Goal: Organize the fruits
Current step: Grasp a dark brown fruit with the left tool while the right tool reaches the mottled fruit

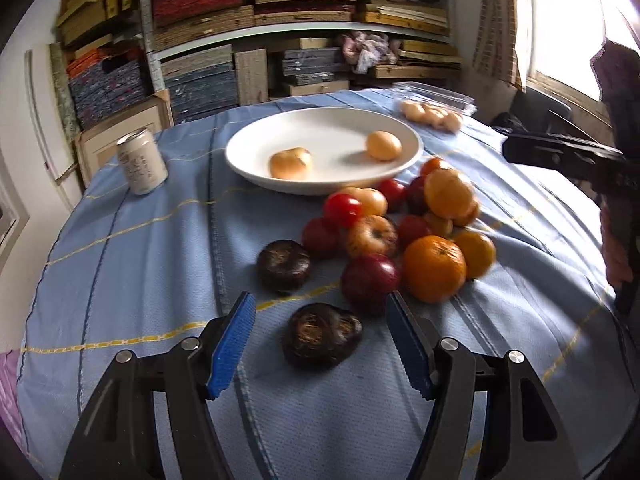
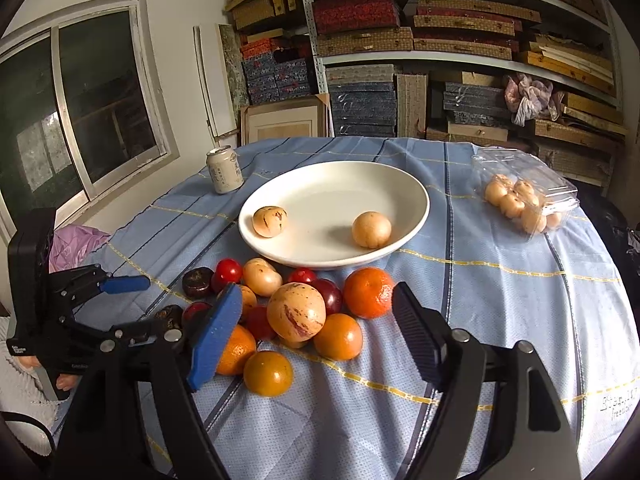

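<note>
A white plate holds two tan fruits. In front of it lies a pile of fruit on the blue cloth: oranges, red tomatoes, dark red plums, a striped tan fruit. Two dark brown fruits lie nearest my left gripper, which is open, its fingers either side of the nearer one. My right gripper is open and empty above the pile. The left gripper also shows at the left of the right wrist view.
A drink can stands left of the plate. A clear plastic box with several tan fruits lies at the right back. Shelves of stacked boxes fill the wall behind the table. A window is at the left.
</note>
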{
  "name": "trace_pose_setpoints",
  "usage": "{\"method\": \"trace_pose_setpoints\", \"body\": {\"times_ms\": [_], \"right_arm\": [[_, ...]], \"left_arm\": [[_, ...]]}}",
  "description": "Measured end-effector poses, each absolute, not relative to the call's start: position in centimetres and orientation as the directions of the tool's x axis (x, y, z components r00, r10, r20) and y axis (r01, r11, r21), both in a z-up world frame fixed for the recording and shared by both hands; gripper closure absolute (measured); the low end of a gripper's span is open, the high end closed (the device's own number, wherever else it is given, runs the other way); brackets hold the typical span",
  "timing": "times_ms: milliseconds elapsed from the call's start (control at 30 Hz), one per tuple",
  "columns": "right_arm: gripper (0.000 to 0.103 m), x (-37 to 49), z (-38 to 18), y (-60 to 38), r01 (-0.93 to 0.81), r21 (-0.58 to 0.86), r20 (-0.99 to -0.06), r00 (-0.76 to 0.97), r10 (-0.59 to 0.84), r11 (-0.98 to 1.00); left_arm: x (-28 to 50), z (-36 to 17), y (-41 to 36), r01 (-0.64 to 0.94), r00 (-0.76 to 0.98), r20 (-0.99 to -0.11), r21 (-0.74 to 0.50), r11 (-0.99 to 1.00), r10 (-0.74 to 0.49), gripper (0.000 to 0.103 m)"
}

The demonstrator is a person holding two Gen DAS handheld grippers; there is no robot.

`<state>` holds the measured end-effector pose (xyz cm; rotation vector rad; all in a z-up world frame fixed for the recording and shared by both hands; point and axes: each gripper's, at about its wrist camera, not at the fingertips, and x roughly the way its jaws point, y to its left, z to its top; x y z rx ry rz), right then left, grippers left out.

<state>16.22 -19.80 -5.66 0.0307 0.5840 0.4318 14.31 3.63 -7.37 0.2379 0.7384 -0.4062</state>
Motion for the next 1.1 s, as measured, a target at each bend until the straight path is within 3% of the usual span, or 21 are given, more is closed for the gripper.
{"method": "trace_pose_setpoints", "body": {"times_ms": [267, 400, 1100], "right_arm": [[0.027, 16.2, -6.0, -19.3, -0.399, 0.144, -0.536, 0.738, 0.411, 0.905], [0.025, 16.7, -6.2, -19.7, -0.377, 0.153, -0.543, 0.74, 0.397, 0.913], [0.025, 17.6, -8.5, -18.2, -0.377, 0.1, -0.59, 0.722, 0.36, 0.921]], "left_arm": [[14.2, -8.4, 2.8, 0.495, 0.617, -0.731, 0.072, 0.866, -0.291, 0.035], [14.5, -8.7, 3.0, 0.496, 0.597, -0.745, 0.051, 0.867, -0.298, 0.051], [15.4, -10.3, 2.5, 0.455, 0.612, -0.759, 0.106, 0.884, -0.224, 0.055]]}}
